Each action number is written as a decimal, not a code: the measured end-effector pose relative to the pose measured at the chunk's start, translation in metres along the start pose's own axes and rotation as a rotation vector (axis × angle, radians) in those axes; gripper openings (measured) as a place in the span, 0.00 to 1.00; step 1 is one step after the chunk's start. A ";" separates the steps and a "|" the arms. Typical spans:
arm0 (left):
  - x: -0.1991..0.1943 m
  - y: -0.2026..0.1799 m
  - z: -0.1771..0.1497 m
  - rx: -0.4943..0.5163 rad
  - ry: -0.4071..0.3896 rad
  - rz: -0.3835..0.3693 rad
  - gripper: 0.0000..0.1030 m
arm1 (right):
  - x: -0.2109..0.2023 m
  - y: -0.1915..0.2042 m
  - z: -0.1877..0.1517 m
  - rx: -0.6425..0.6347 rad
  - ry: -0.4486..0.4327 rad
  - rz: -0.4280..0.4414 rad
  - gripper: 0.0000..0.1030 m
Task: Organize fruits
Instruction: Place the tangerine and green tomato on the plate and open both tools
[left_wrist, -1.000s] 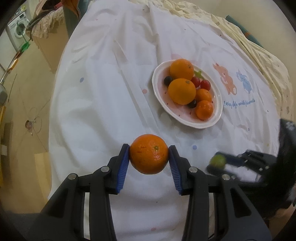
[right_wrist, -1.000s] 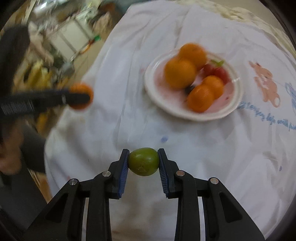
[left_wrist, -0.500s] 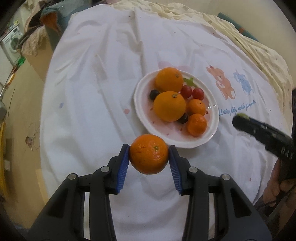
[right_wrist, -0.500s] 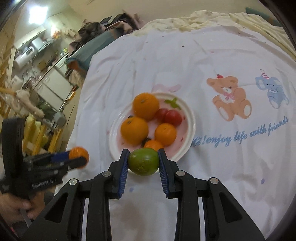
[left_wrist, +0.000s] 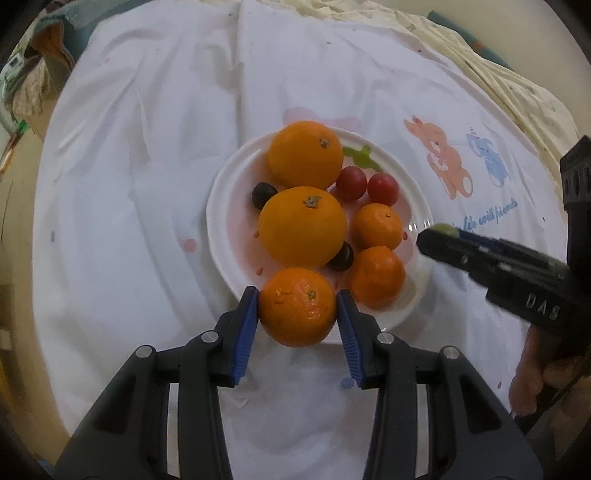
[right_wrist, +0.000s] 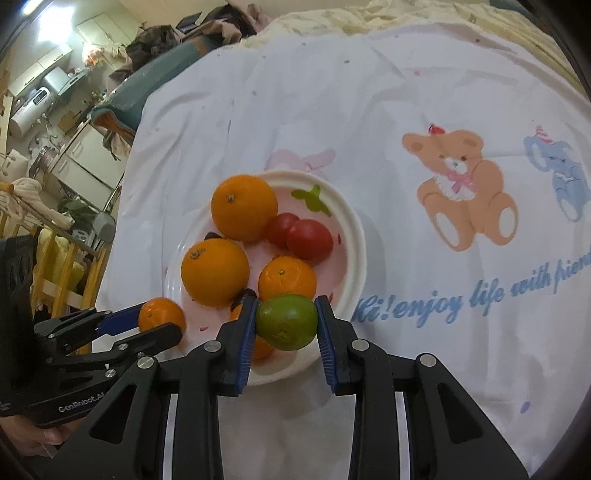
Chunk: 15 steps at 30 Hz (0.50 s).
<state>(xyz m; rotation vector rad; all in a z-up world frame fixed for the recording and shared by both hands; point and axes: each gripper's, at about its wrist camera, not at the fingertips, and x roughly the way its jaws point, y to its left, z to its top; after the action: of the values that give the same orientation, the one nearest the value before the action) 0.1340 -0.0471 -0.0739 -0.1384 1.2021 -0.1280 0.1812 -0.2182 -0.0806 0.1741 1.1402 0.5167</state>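
Left wrist view, read left to right. White cloth (left_wrist: 129, 221) covers the surface, creased, with small coloured dots.

White plate (left_wrist: 221, 236) sits mid-cloth. On it:
- two large oranges (left_wrist: 304, 153), one at the far rim and one at the centre, touching
- a dark grape (left_wrist: 264, 194) by the left rim; a second dark one wedged under the centre orange's right side
- two red tomatoes (left_wrist: 383, 189) side by side, right of the far orange
- two small mandarins (left_wrist: 376, 226) along the right rim, one behind the other

Left gripper (left_wrist: 297, 317): jaws part-open, blue pads pressed on both sides of a mandarin (left_wrist: 297, 306), stem scar facing up. It hangs over the plate's near rim. Contact with the plate: cannot tell.

Right of the plate, the cloth carries a bear print (left_wrist: 445, 164), an elephant and blue script.

Right gripper (left_wrist: 441, 232) enters from the right edge, tip just over the plate's right rim, a sliver of green showing at the tip. A hand (left_wrist: 532, 376) grips its handle at the lower right.

Right wrist view: the left gripper comes in from the left edge with its mandarin at the plate's left rim. Right gripper jaws narrow, pads clamped on a green fruit (right_wrist: 287, 322), held over the plate's near rim, in front of a small mandarin.
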 end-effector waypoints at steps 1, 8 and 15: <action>0.003 0.000 0.001 -0.005 0.006 -0.006 0.37 | 0.003 0.000 0.000 0.006 0.010 0.008 0.32; 0.015 -0.007 0.000 0.006 0.033 -0.003 0.38 | 0.011 -0.008 -0.002 0.057 0.051 0.036 0.32; 0.020 -0.006 0.000 -0.012 0.034 -0.024 0.38 | 0.013 -0.015 -0.004 0.096 0.067 0.053 0.43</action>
<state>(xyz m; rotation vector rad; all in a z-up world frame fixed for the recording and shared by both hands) 0.1412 -0.0563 -0.0906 -0.1616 1.2353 -0.1452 0.1862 -0.2260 -0.0990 0.2723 1.2290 0.5185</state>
